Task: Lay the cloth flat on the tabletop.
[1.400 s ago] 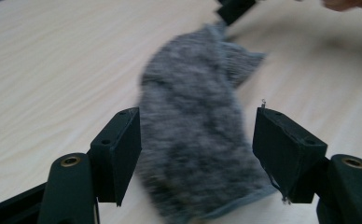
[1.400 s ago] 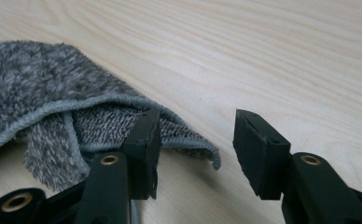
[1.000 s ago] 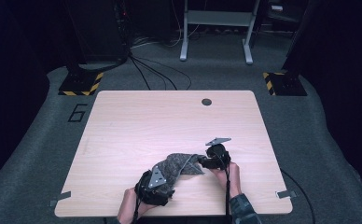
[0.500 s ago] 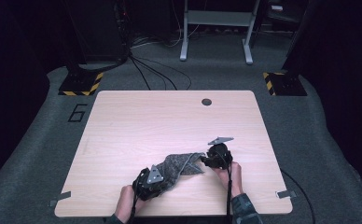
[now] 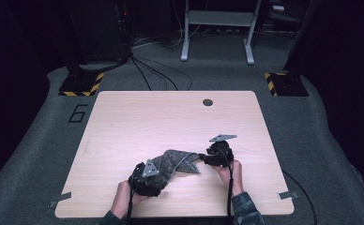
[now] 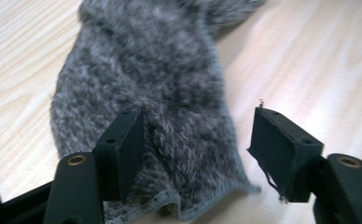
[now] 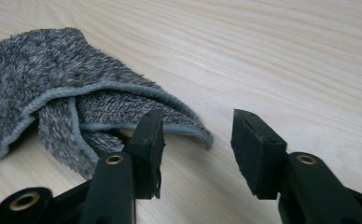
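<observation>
Sitting on grey carpet (image 5: 39,154), wood bench (image 5: 170,117). Left tongs (image 6: 195,140), just reopened, straddle grey cloth (image 5: 173,161) unclenched at 6 o'clock. Right tongs (image 7: 198,140), released, just opening, one pad at its edge.

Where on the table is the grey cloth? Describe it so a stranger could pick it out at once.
Start at the pale wooden table and look along its near edge, between the person's two hands. There lies the grey cloth, a fuzzy, rumpled, mottled towel with a stitched hem. It is the one soft thing there, stretched between the left claw and the right claw.

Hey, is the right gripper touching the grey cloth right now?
Cannot tell. In the right gripper view the right gripper stands open at the grey cloth corner; one pad overlaps its hem.
</observation>
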A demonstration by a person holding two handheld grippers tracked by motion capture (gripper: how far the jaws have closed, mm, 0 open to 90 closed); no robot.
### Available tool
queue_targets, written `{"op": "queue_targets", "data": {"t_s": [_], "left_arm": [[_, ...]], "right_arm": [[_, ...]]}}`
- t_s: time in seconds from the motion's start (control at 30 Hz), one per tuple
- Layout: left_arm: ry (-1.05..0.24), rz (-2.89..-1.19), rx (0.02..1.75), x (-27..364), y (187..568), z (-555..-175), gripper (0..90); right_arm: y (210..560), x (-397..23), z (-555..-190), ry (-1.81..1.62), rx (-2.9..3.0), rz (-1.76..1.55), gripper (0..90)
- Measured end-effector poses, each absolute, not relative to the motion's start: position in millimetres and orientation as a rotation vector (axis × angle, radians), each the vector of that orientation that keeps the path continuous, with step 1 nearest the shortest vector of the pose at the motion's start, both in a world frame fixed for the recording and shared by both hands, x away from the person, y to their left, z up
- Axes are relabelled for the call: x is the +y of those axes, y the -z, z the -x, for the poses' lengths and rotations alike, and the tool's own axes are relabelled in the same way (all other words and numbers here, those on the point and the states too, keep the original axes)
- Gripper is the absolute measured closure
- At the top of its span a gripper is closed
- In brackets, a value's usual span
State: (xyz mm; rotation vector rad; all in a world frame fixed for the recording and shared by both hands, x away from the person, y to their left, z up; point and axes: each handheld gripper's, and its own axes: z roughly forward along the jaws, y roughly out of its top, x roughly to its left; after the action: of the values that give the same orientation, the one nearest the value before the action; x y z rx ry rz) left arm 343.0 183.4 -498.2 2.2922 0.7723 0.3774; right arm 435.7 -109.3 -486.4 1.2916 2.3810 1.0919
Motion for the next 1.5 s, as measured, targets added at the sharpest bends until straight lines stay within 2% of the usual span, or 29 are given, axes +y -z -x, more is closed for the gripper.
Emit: {"op": "queue_targets", "data": {"t_s": [0.2, 0.27, 0.4, 0.53, 0.77, 0.87, 1.0, 1.27, 1.5], "left_arm": [[-0.379, -2.321, 0.759, 179, 501, -335, 36.4], [-0.378, -2.326, 0.761, 178, 504, -334, 37.2], [-0.363, -2.342, 0.761, 178, 506, -335, 43.4], [-0.350, -2.349, 0.772, 176, 511, -337, 49.5], [-0.356, -2.337, 0.788, 180, 511, -339, 74.8], [-0.346, -2.316, 0.791, 184, 512, -341, 80.6], [-0.358, -2.259, 0.819, 190, 508, -345, 82.0], [-0.417, -2.111, 0.880, 208, 487, -357, 82.5], [-0.418, -2.036, 0.943, 224, 475, -369, 82.7]], "right_arm": [[486, -95, -433, -1.087, 2.411, -1.258, 51.7], [484, -88, -420, -1.119, 2.428, -1.200, 51.6], [484, -82, -404, -1.143, 2.464, -1.141, 51.1], [500, -70, -399, -1.021, 2.550, -1.039, 51.4], [510, -64, -402, -0.969, 2.534, -1.023, 75.2], [510, -64, -402, -0.958, 2.533, -1.027, 83.2], [506, -71, -402, -0.967, 2.501, -1.038, 87.1], [495, -92, -401, -0.985, 2.430, -1.098, 88.2], [486, -108, -398, -0.968, 2.375, -1.141, 88.2]]}}
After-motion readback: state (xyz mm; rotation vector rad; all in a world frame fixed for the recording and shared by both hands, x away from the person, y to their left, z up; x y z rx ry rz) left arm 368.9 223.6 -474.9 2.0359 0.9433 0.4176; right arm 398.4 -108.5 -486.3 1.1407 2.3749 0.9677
